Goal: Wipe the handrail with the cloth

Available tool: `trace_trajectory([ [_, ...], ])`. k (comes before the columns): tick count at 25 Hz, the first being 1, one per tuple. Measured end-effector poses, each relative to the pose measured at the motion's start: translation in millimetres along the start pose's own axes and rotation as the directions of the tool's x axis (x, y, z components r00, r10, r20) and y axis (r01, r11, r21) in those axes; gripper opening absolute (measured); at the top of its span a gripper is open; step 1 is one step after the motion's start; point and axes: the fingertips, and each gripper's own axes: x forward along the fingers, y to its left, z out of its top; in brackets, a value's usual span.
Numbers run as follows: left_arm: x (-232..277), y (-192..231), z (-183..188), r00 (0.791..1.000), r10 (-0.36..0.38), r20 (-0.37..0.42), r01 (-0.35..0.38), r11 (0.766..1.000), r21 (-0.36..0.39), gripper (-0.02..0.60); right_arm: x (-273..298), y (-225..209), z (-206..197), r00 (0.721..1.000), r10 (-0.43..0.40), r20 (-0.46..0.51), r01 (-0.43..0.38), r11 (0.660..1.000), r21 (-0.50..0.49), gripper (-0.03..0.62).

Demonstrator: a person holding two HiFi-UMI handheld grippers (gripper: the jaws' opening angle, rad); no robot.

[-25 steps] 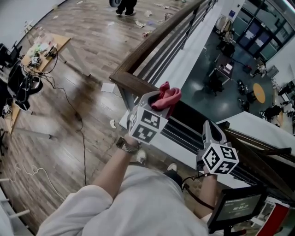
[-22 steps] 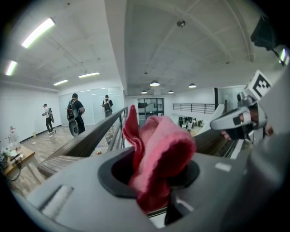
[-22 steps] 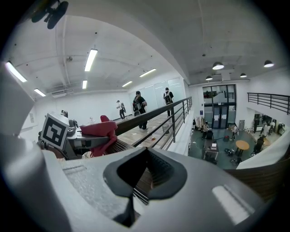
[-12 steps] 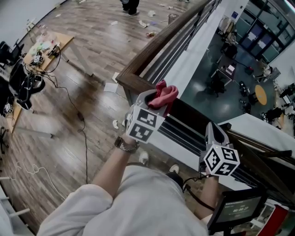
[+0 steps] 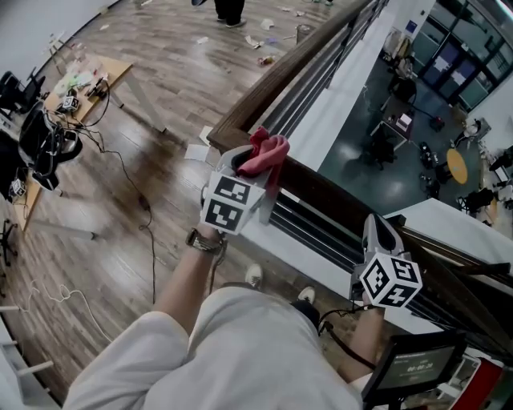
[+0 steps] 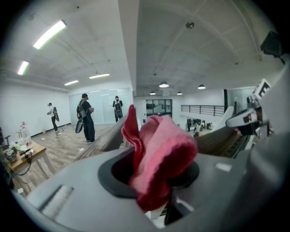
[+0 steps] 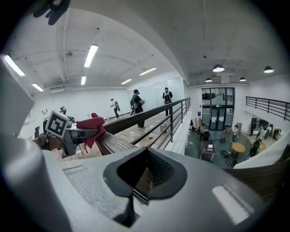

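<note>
A dark wooden handrail [image 5: 300,60] runs from a corner [image 5: 232,132] toward the top right, and another stretch [image 5: 337,204] runs down right. My left gripper [image 5: 255,164] is shut on a pink-red cloth [image 5: 263,152], which lies against the rail's top just right of the corner. In the left gripper view the cloth [image 6: 156,158] bulges out between the jaws, with the handrail [image 6: 102,140] behind it. My right gripper [image 5: 375,224] hovers beside the lower rail stretch, shut and empty. The right gripper view shows the left gripper [image 7: 77,132], the cloth [image 7: 90,123] and the handrail [image 7: 136,118].
Beyond the rail is an open drop to a lower floor [image 5: 385,136] with chairs and tables. A desk [image 5: 80,80] with cables stands at the left on the wood floor. People stand far off [image 5: 228,10]. A small screen [image 5: 413,364] sits at the bottom right.
My left gripper has slid left along the rail with the cloth, closer to the corner. The right gripper has hardly moved.
</note>
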Motion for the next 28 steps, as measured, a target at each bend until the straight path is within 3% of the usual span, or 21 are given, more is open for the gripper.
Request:
trace_trajectory([
  [10, -5, 38, -6, 0.999, 0.043, -0.009, -0.044, 0.999, -0.032, 0.158, 0, 0, -4, 1.0, 0.021, 0.013, -0.022, 0.996, 0.083, 0.003],
  [21, -11, 69, -11, 0.996, 0.088, -0.026, -0.089, 0.995, -0.038, 0.159, -2, 0, -3, 1.0, 0.009, 0.021, -0.01, 0.997, 0.074, 0.003],
  [28, -17, 93, -14, 0.989, 0.145, -0.009, -0.145, 0.989, 0.001, 0.16, -15, -15, 9, 0.994, -0.078, 0.081, 0.073, 0.996, 0.06, 0.003],
])
